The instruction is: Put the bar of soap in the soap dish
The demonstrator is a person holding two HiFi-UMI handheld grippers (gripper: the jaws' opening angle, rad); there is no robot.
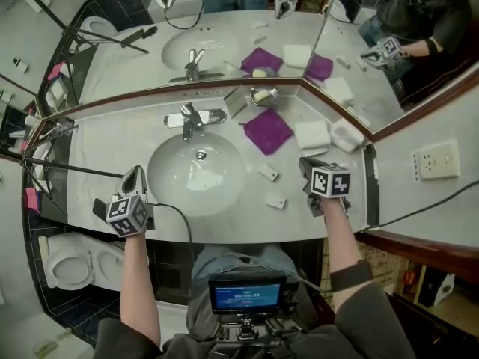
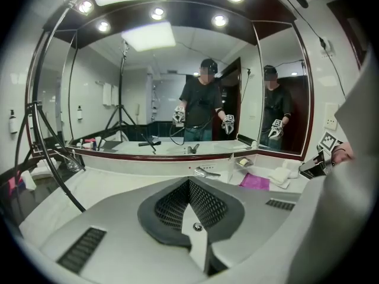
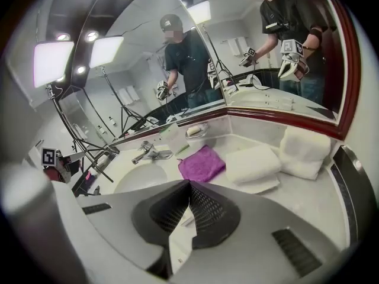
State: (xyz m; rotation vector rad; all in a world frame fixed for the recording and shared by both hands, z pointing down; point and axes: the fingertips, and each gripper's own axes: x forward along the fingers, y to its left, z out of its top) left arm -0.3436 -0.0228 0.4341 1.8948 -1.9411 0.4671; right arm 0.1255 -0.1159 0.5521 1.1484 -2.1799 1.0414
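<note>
A pale yellow bar of soap lies in the metal soap dish at the back of the counter, by the mirror corner. The dish also shows in the right gripper view with the bar in it, and the dish appears small in the left gripper view. My left gripper hovers at the basin's front left, shut with nothing in it. My right gripper is over the counter right of the basin, shut and holding nothing. Both are well short of the dish.
A purple cloth lies in front of the dish, with two folded white towels to its right. The faucet stands behind the basin. Two small white packets lie right of the basin. A tripod leg crosses the left side.
</note>
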